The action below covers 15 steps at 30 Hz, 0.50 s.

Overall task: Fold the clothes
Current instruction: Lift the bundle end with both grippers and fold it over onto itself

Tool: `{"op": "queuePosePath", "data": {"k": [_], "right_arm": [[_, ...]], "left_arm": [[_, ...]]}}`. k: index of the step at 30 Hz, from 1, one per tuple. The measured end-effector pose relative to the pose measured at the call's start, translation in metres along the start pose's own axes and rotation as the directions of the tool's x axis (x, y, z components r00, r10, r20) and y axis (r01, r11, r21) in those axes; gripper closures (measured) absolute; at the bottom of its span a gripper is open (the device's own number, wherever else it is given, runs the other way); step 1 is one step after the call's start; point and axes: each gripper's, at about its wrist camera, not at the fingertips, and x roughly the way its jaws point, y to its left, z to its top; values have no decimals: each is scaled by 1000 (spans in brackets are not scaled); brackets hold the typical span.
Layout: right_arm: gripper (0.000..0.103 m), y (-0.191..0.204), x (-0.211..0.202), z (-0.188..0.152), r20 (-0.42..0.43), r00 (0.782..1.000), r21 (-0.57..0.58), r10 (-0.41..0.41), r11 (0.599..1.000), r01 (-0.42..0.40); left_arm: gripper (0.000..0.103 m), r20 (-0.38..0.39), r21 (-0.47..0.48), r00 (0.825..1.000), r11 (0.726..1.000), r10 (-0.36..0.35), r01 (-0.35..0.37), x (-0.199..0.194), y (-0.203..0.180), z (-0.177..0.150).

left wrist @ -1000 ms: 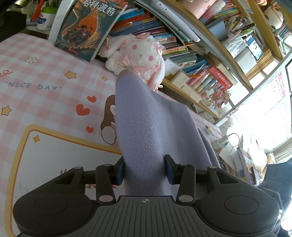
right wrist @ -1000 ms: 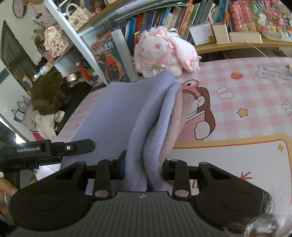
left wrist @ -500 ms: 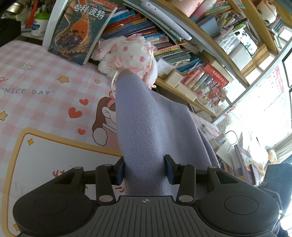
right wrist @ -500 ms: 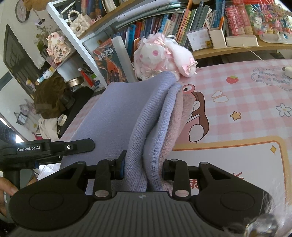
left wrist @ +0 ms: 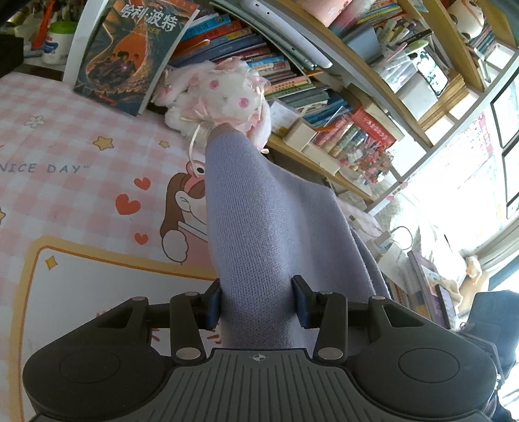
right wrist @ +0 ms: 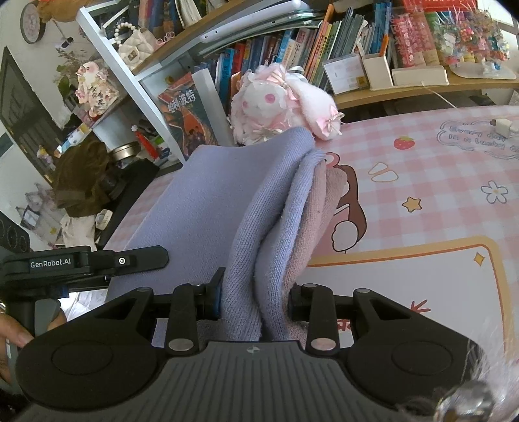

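A lavender knit garment (left wrist: 253,227) is held lifted above the pink checked mat (left wrist: 81,155), already doubled into layers. The left gripper (left wrist: 256,305) and right gripper (right wrist: 256,302) are each clamped on bunched cloth. Laying down and final folding appear left.

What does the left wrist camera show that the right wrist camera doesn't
Only the left wrist view shows the "NICE DAY" lettering and red hearts on the mat. Only the right wrist view shows the strawberry print, the wall clock and the left gripper's side. Both share the lavender garment, clamped by each gripper, plus the pink plush toy.
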Motion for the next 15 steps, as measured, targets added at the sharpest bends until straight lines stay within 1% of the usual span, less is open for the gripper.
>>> {"op": "queuePosePath", "data": {"k": [6, 15], "right_arm": [[72, 25, 11, -4, 15, 999, 9, -31, 999, 31], [72, 88, 42, -13, 25, 997, 5, -66, 998, 66]], "left_arm": [[61, -13, 17, 1000, 999, -28, 28, -16, 25, 12], [61, -28, 15, 998, 998, -63, 63, -50, 81, 28]]}}
